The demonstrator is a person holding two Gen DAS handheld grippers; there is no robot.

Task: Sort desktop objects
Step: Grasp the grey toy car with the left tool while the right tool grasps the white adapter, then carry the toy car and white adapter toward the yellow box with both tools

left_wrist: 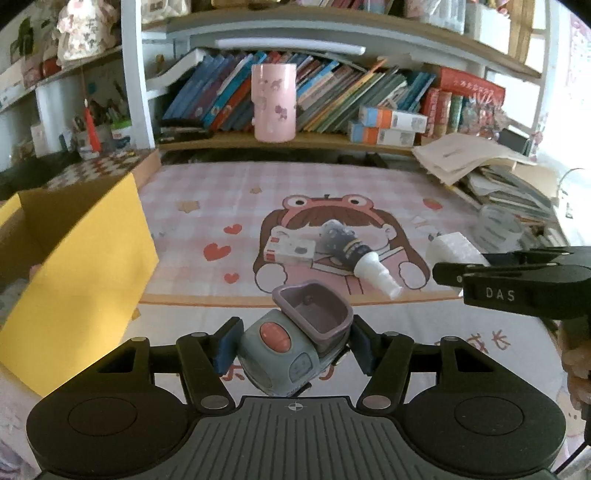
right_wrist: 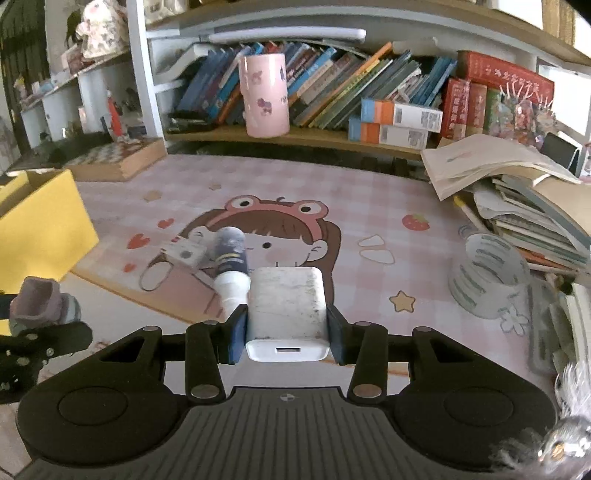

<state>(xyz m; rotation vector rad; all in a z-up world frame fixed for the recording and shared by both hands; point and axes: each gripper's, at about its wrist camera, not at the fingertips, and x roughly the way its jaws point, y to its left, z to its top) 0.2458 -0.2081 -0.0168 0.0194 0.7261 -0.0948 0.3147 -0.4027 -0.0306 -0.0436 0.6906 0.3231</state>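
Desk covered by a pink checked mat (right_wrist: 369,206) printed with a cartoon girl in a frog hat. Behind the mat: a low wooden shelf (right_wrist: 314,138) packed with leaning books (right_wrist: 343,85), white strip light (right_wrist: 288,36) mounted above them. Left of the mat: white upright post (right_wrist: 142,70) and side shelves (left_wrist: 74,70) crammed with clutter. Right of the mat: loose stack of papers and books (right_wrist: 517,192). Strong daylight comes from the mat's right side, blown out to white in the left wrist view.
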